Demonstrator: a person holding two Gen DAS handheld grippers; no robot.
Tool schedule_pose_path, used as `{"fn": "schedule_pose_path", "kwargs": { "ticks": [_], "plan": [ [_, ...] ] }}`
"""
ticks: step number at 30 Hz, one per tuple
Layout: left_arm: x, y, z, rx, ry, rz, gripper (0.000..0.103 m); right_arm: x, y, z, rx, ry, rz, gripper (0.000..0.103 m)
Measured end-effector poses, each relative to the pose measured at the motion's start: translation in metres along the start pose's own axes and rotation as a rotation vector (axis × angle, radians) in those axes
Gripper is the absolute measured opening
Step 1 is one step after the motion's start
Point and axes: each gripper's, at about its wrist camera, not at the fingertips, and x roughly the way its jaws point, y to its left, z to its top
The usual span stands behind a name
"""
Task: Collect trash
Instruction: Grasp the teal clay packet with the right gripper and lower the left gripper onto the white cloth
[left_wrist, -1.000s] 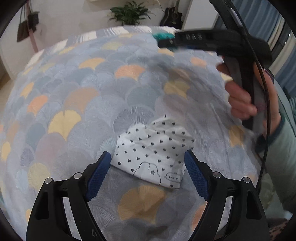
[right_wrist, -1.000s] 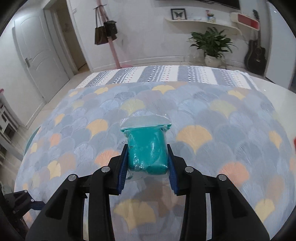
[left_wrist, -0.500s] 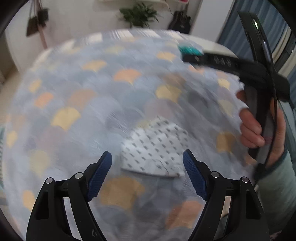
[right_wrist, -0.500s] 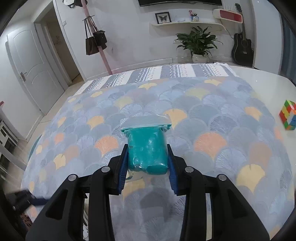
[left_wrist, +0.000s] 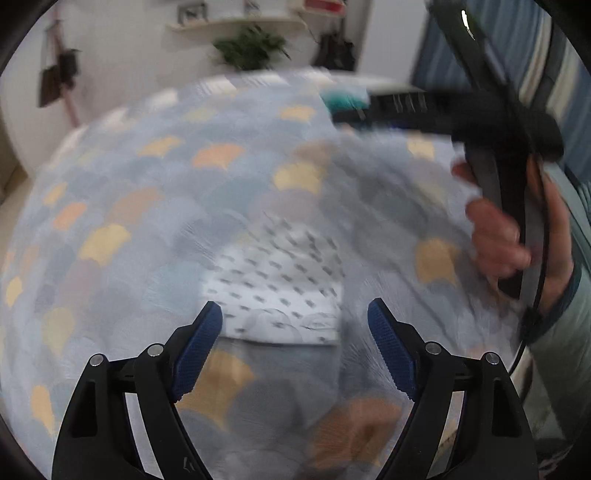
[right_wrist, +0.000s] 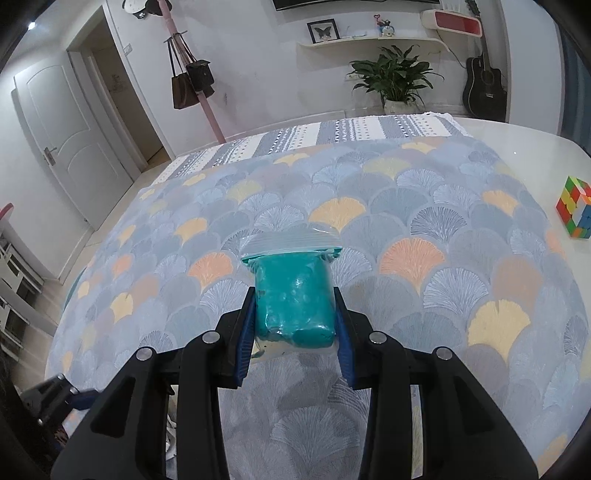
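The right hand-held gripper (right_wrist: 294, 314) is pinching a clear zip bag (right_wrist: 293, 291) of teal dough-like stuff above the patterned tablecloth (right_wrist: 424, 221) on the counter, probably carrying it away as trash. The left hand-held gripper (left_wrist: 295, 332) is standing spread and empty over a white heart-print packet (left_wrist: 277, 288) lying flat on the cloth, seemingly lining up to take it next.

A fan-patterned cloth (right_wrist: 424, 229) covers the table, with a striped runner (right_wrist: 332, 134) at its far edge and a colour cube (right_wrist: 574, 206) on the bare top at the right. Behind stand a plant (right_wrist: 395, 77) and a guitar (right_wrist: 484, 86) — bags (right_wrist: 190, 79) hang on a pink pole beside a white door (right_wrist: 70, 144), and a shelf (right_wrist: 369, 40) carries a framed butterfly (right_wrist: 323, 31).
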Motion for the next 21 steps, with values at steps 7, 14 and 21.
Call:
{"fn": "schedule_pose_path", "kwargs": {
  "ticks": [7, 14, 21],
  "plan": [
    [0.013, 0.0, 0.009, 0.042, -0.031, 0.121, 0.082, 0.0, -0.007, 0.001, 0.026, -0.001, 0.009, 0.035],
    [0.018, 0.031, 0.032, -0.038, -0.05, 0.125, 0.073, 0.006, -0.006, -0.001, 0.025, 0.009, 0.015, 0.035],
    [0.019, 0.056, 0.052, -0.127, -0.068, 0.052, 0.023, 0.005, -0.005, 0.0, 0.025, 0.01, 0.02, 0.035]
  ]
}}
